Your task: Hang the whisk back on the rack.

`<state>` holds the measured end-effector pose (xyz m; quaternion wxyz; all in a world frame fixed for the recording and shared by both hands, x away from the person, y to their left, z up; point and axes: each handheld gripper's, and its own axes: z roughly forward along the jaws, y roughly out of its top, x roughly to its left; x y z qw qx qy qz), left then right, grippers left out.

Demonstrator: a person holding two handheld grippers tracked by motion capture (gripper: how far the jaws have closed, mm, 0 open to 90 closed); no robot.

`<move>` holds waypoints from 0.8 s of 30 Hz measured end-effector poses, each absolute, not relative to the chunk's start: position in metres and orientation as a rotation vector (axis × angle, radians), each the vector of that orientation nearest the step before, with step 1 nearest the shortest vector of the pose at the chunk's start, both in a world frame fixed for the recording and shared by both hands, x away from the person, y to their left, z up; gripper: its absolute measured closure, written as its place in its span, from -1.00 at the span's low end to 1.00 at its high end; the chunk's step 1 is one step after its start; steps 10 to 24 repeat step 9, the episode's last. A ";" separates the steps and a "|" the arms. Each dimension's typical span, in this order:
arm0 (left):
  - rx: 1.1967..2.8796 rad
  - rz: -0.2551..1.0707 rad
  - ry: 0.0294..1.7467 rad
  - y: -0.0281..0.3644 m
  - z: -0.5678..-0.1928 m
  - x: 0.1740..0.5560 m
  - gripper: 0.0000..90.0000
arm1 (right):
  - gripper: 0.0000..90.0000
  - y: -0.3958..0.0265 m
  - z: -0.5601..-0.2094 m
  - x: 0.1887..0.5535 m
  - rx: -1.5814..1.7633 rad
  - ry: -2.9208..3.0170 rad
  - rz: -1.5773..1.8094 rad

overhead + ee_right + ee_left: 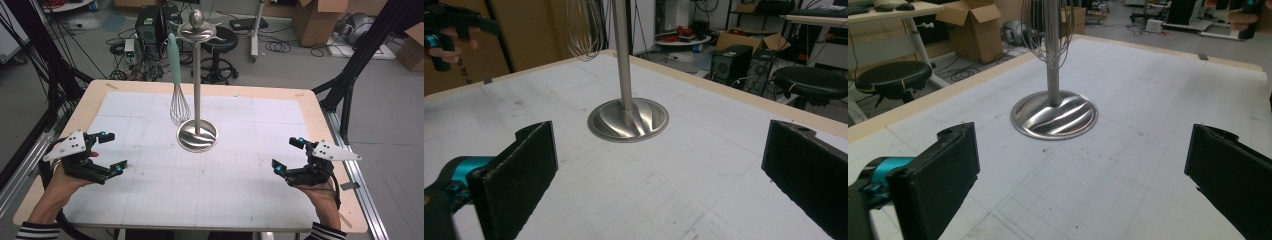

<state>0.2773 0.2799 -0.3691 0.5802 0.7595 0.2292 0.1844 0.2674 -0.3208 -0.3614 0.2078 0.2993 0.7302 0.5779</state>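
Observation:
A steel utensil stand (197,95) rises from a round ribbed base (197,135) at the middle of the table; its base also shows in the left gripper view (1054,115) and the right gripper view (629,120). A wire whisk (178,80) with a pale green handle hangs from the stand's top, on its left side, with its wires (1038,30) (583,27) just above the mat. My left gripper (112,151) rests open at the left of the table, with nothing between its jaws. My right gripper (288,154) stands open at the right, also holding nothing.
A white gridded mat (210,165) covers the wooden table (90,95). Behind the table stand a black stool (220,40), computer towers (150,25), cables and cardboard boxes (315,20). Black frame struts (350,65) flank the right side.

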 end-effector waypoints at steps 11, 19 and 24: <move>1.762 0.421 0.550 0.285 -0.373 0.277 -0.96 | -0.99 -0.322 -0.364 0.269 0.848 2.033 1.611; 1.762 0.421 0.550 0.285 -0.373 0.277 -0.96 | -0.99 -0.322 -0.364 0.269 0.848 2.033 1.611; 1.762 0.421 0.550 0.285 -0.373 0.277 -0.96 | -0.99 -0.322 -0.364 0.269 0.848 2.033 1.611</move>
